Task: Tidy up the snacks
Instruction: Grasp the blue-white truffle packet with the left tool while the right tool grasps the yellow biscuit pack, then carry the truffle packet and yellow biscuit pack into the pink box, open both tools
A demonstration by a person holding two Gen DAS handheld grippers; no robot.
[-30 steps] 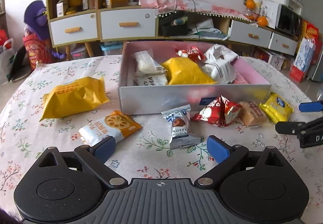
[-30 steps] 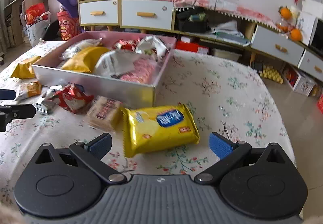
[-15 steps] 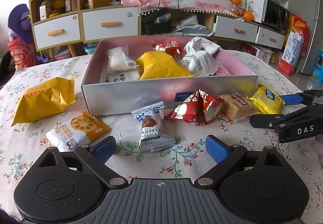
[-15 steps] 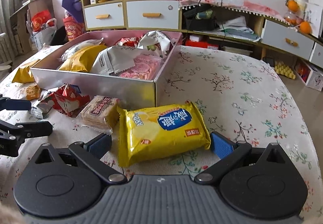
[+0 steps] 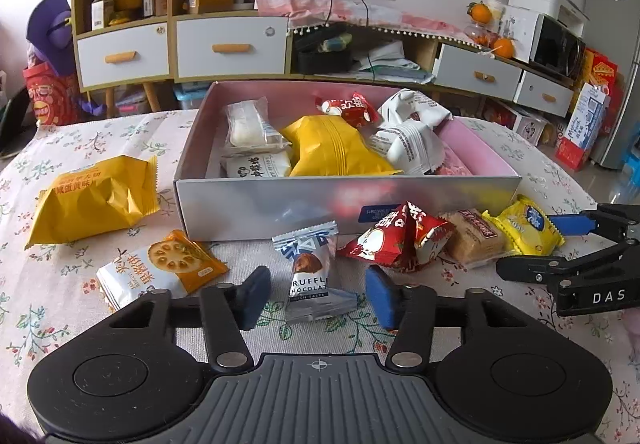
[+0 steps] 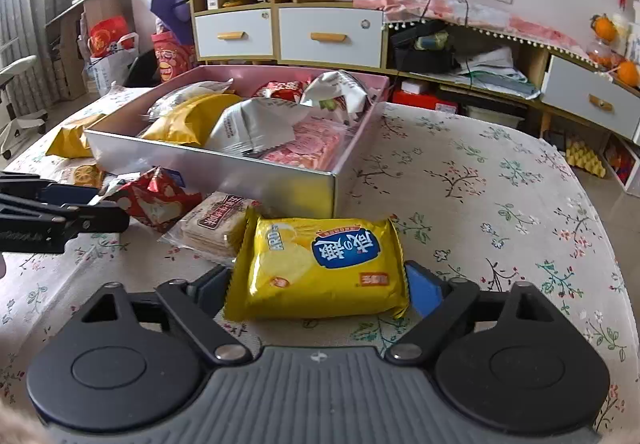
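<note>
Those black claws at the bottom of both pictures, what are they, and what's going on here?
They are two-finger grabbers, one in each of a person's hands, each with a camera looking along its fingers. One picture is taken from the left gripper, the other from the right gripper. On the flowered table stands an open box of snacks, with more packets loose in front. Both sets of jaws have just been closing: the left has a chocolate packet between its pads, not yet pinched; the right presses the ends of a yellow biscuit packet.
</note>
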